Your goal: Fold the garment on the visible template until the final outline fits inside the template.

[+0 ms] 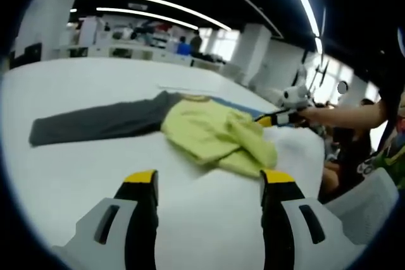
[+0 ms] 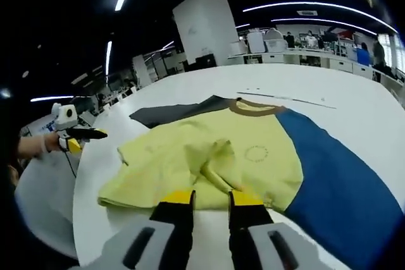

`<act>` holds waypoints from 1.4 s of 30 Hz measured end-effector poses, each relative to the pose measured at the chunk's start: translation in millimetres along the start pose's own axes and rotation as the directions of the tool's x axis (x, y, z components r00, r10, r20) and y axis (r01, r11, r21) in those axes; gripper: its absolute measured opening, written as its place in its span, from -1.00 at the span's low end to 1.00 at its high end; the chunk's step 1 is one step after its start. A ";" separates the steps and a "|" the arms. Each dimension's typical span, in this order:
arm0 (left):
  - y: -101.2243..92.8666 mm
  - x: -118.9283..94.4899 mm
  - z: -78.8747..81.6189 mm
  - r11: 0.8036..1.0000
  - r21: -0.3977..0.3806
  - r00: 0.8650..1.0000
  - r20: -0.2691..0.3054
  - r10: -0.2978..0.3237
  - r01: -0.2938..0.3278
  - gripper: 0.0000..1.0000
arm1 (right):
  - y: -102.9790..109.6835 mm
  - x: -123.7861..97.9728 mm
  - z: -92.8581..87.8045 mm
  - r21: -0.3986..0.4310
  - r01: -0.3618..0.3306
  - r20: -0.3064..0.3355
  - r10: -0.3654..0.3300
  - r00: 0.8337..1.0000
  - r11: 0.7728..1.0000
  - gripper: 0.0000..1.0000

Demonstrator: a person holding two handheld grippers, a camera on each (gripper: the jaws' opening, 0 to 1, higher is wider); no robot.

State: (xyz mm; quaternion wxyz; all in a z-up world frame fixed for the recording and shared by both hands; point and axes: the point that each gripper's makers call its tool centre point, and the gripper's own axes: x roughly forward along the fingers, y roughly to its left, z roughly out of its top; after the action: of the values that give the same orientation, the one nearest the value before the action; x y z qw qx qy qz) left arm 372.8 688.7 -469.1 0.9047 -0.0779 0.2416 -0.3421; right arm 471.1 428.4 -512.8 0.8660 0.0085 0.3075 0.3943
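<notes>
Two tongs — left tongs [image 1: 207, 184] agape, empty | right tongs [image 2: 211, 199] narrowed over garment [image 2: 215, 156]

Bare table [image 1: 95, 169] around garment [image 1: 209, 131]

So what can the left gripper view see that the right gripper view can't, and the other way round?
Left gripper view alone: the whole long grey sleeve stretched across the white table, and its own left gripper, jaws wide apart.

Right gripper view alone: the big blue sleeve, the brown collar, a faint circle print, and its own right gripper at the garment's hem.

Both: the yellow-green garment, bunched in the middle, on the same table.
</notes>
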 end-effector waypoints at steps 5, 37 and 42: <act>0.4 0.4 -0.9 1.000 -0.004 1.000 -0.001 0.000 0.000 0.22 | 17.6 4.0 -0.4 0.019 -0.057 -0.002 0.057 0.998 0.998 -0.70; 2.7 -0.2 -2.9 1.000 -0.016 1.000 0.006 0.004 -0.004 0.22 | 39.1 17.5 -21.5 -0.019 -0.074 -0.071 0.073 0.995 0.997 -0.88; 1.8 0.2 -3.9 1.000 -0.016 1.000 0.004 0.003 -0.003 0.22 | 40.8 18.1 -21.3 -0.005 -0.072 -0.066 0.072 0.995 0.997 -1.00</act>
State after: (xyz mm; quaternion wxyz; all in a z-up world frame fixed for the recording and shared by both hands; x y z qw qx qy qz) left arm 372.0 690.1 -473.1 0.9051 -0.0853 0.2428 -0.3386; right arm 441.0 464.2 -529.1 0.8406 0.0032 0.3340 0.4265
